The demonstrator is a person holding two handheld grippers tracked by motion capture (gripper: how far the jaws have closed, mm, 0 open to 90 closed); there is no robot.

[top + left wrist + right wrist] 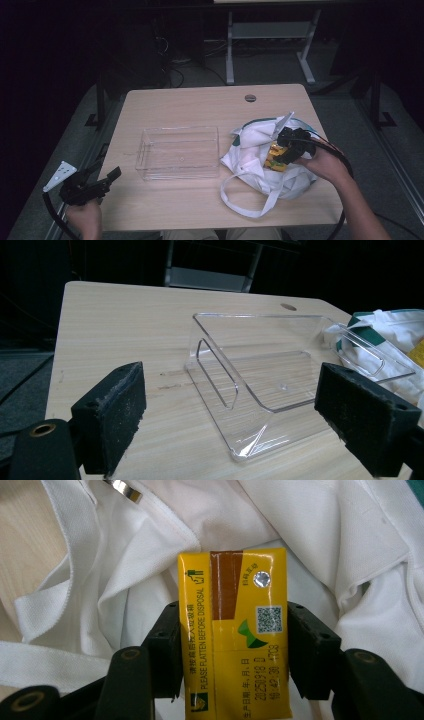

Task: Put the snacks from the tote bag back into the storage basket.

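Yellow carton (234,630) pinched in my right claw (232,647) over the white bag (260,165); left claw (245,415) spread, idle.

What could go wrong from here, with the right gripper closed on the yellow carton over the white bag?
The right gripper clamps the yellow carton by its sides, so a hard squeeze might dent it or a loose one drop it. Folds of the white bag lie close around it and could snag on the lift. The clear tray stands unheld, with the left gripper open and apart, so it might slide at placement.
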